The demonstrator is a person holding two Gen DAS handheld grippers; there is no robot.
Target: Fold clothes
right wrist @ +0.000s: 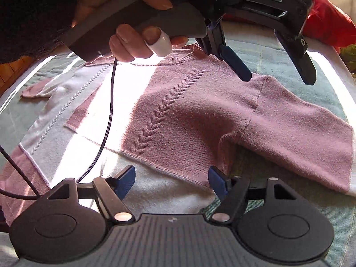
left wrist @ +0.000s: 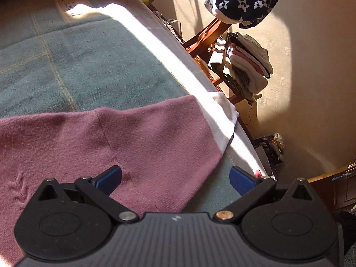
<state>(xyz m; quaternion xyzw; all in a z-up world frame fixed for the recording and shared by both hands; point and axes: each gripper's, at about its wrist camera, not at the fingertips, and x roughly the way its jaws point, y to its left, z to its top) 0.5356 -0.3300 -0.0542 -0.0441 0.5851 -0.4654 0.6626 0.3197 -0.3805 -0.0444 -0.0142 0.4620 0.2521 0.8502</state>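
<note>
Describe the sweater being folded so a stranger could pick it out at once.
Start at the grey-green blanket covering the bed; the pink sweater lies spread flat on it, between the open left claw and open right claw. Unlike the red fabric behind it, it is dusty pink knit with raised braided lines down the front and a white cuff.

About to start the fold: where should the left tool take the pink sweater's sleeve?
Grip the white cuff at the end of the sleeve, coming from the bed edge. The sleeve lies flat and spread out, and the open left tool hangs above its shoulder seam.
</note>
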